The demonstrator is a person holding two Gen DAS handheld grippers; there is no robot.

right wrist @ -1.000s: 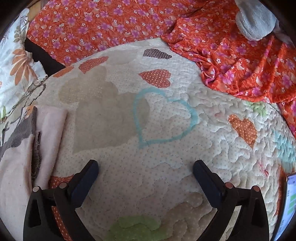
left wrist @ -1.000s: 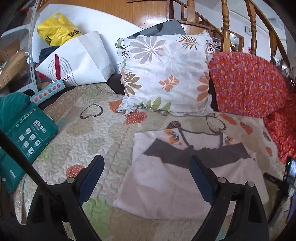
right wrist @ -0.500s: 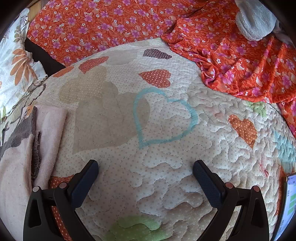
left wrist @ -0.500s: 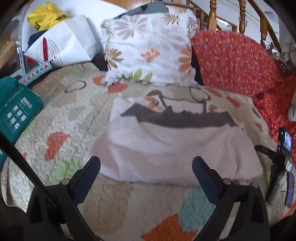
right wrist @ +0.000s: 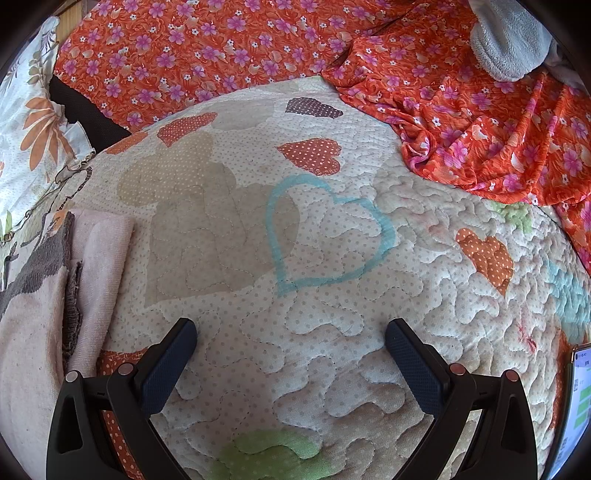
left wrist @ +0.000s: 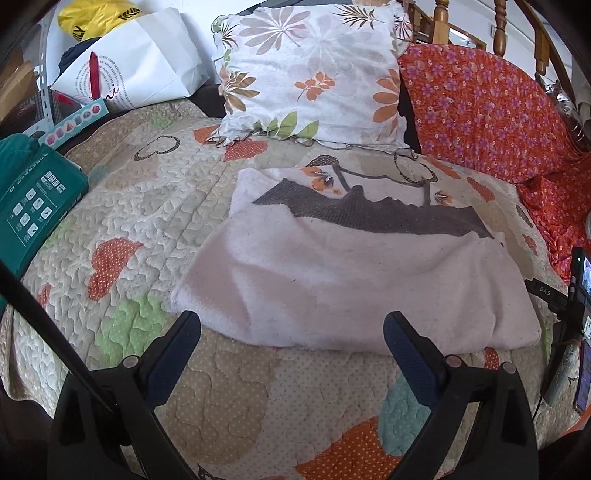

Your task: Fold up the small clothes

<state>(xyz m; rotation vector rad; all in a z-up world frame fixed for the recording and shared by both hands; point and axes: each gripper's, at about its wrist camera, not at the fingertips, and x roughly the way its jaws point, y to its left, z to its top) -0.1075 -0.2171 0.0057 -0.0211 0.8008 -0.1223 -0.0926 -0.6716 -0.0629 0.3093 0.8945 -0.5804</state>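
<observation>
A: Left gripper (left wrist: pixel 291 325) status?

B: Fingers spread wide, grasping nothing. It hangs over the quilt (left wrist: pixel 229 406), just short of the near edge of the folded garment (left wrist: pixel 332 280). No contact that I can see.

A: Right gripper (right wrist: pixel 290 332)?

B: Same: fingers released, nothing between them, over bare quilt (right wrist: pixel 295 369). A blue heart outline (right wrist: pixel 328 236) sits just beyond the fingertips.

A: Where's the garment?

B: Flat on the quilt, mid-bed, straight ahead of the left gripper. Pale pink, folded into a rough rectangle, with a dark grey band (left wrist: pixel 373 214) across its far part. From the right wrist view only its right edge (right wrist: pixel 99 266) shows, at the left of the frame, near the right gripper's left finger but apart from it.

A: Behind it?

B: Floral pillow (left wrist: pixel 314 70) upright at the far side. Orange flowered fabric (left wrist: pixel 480 110) to its right, running down the right side of the bed. Left edge: green box (left wrist: pixel 37 199), with a white paper bag (left wrist: pixel 129 62) and yellow bag (left wrist: pixel 92 18) further back.

A: Anything else?

B: Grey fuzzy item (right wrist: pixel 506 40) on the orange fabric, far right. Phone screen (right wrist: pixel 578 406) at the near right edge.
</observation>
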